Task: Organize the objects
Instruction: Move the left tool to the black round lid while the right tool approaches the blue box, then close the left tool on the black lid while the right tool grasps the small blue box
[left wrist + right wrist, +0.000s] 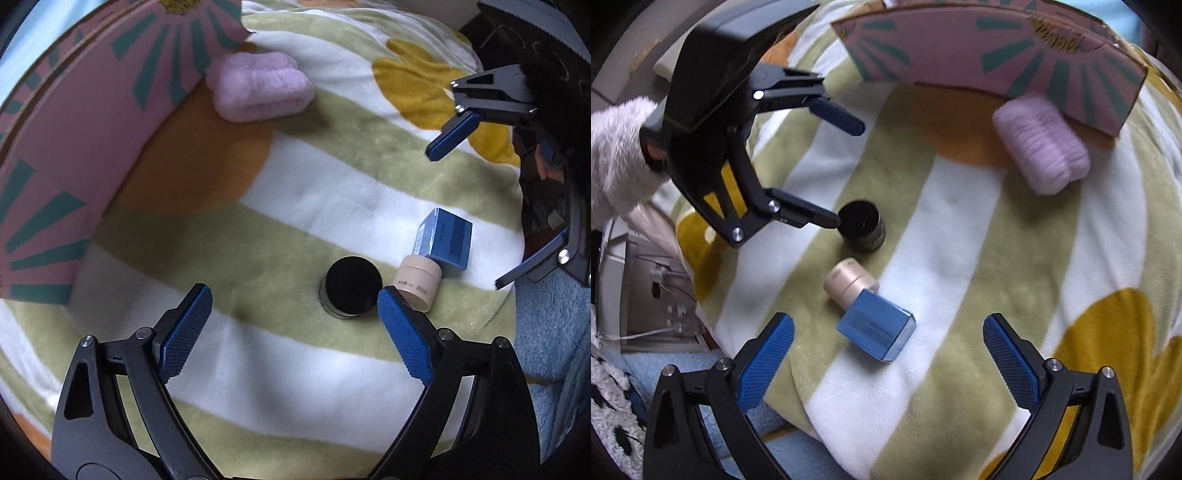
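Blanket (332,184), striped green and white with yellow and orange blobs, soft and lumpy, carries everything. Pink box (74,140) with teal ray print stands at its far edge, probably where the objects go. Purple fuzzy roll (258,88) lies touching the box wall.

Left tongs (295,306) spread wide, gripping nothing, low over the blanket around the black-lidded jar (352,288). In the right wrist view one tip looks at or touching the lid rim; cannot tell contact for sure. Right tongs (888,332) also wide open and empty, hovering near the blue carton (875,334).

Blue carton lies tilted on its side, leaning on the beige jar (849,284), which is tipped over on its side. Black-lidded jar stands upright just beside the beige one, dark glass body, round flat lid.

Risks, as a guess: the plush surface gives, so closing on the black jar could tip it. The nearer left finger sits right next to the beige jar and could nudge it rolling, which would drop the carton leaning on it. Smooth round lid may slip if pinched high.
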